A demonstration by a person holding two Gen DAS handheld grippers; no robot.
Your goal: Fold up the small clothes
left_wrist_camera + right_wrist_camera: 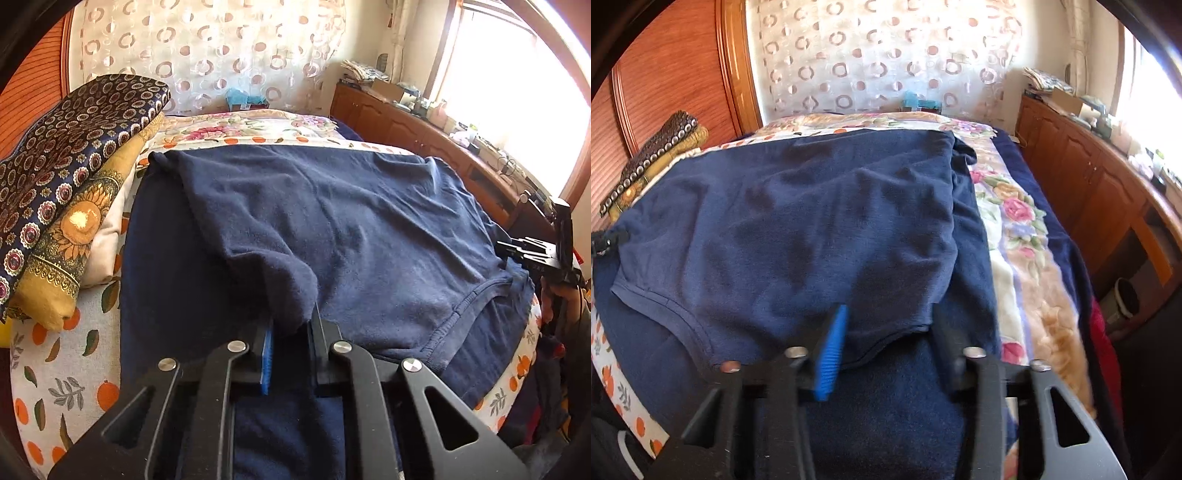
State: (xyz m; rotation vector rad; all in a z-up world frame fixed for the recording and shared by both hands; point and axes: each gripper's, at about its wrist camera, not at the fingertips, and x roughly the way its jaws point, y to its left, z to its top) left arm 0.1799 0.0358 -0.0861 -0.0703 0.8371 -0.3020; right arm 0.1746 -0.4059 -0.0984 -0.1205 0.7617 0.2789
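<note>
1. One navy shirt [332, 221] lay spread flat on a darker navy blanket [155, 277] across the bed.
2. Its near left corner was bunched up between the fingers of the left claw [291, 328], which gripped that fold.
3. The right claw [886, 328] sat at the shirt's near right hem; its fingers stood apart on either side of the hem edge, not pressing on it.
4. Under the blanket lay a white sheet printed with oranges [66, 373], and a floral quilt [1015, 236] showed to the right.
5. Folded patterned cloths [66, 177] were stacked at the left.
6. A wooden cabinet [1089, 177] ran beneath the bright window.
</note>
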